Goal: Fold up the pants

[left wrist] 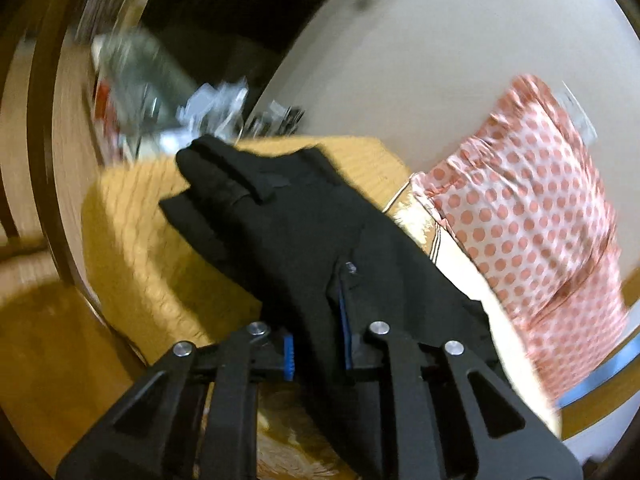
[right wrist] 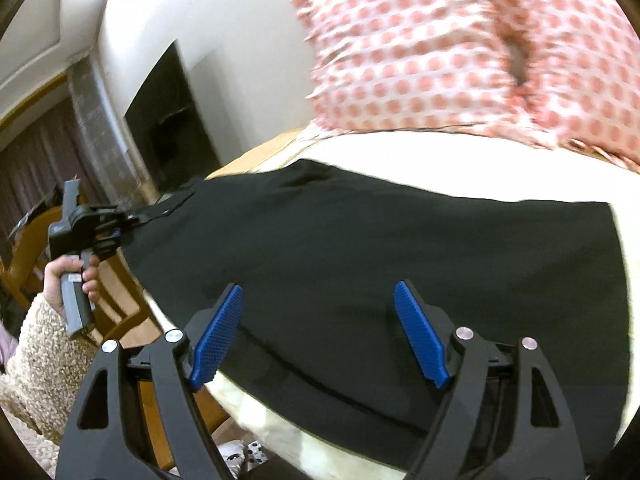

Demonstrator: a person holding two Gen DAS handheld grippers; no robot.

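Pants (right wrist: 360, 264): black, smooth, spread flat on the white bed (right wrist: 400, 148); long axis across the right wrist view
Left hand-held gripper (left wrist: 318, 344): clenched on the pants' end
Right hand-held gripper (right wrist: 320, 332): released, fingers spread over the cloth

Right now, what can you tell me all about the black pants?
The black pants are plain, dark, smooth woven-looking cloth, spread mostly flat across a cream-white surface, just below a pink polka-dot pillow. A seam line runs along the near edge. The left gripper is pinching one end, which looks slightly lifted, while the right gripper hovers open over the cloth.
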